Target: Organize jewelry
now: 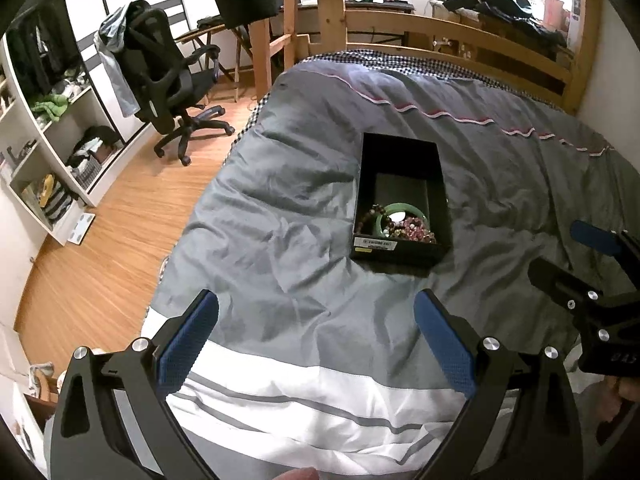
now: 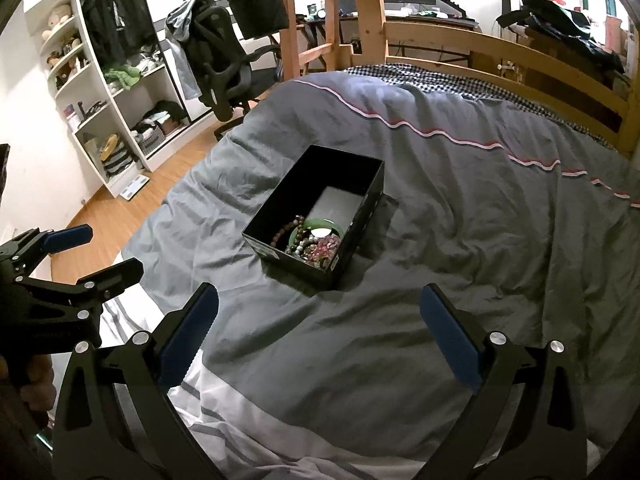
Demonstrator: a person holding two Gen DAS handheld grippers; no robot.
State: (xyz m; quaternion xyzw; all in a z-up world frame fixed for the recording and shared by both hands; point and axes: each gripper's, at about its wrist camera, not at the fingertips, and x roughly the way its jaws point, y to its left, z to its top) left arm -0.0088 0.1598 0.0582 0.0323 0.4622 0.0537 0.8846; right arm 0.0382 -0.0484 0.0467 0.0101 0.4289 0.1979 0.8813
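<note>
The jewelry sits heaped in the near end of a black box point(image 1: 400, 184) on the gray duvet point(image 1: 288, 216): a green bangle point(image 1: 402, 214) with beaded bracelets point(image 1: 416, 230) tangled around and over it. The far end of the box shows only a dark liner. No loose piece shows on the bedding, so the sorting looks close to finished, or the next step concerns the box itself.

The box's long axis runs away from the left gripper point(image 1: 316, 340), almost straight ahead and slightly right of its centre line. From the right gripper point(image 2: 318, 336) the box point(image 2: 316, 216) lies ahead and a little left, its long axis slanting up to the right. Both grippers stand wide apart and hold nothing, hovering above the duvet well short of the box. Neither is clearly nearer; the left seems better squared to the short near wall, so a straight reach forward would meet the bracelets first.
</note>
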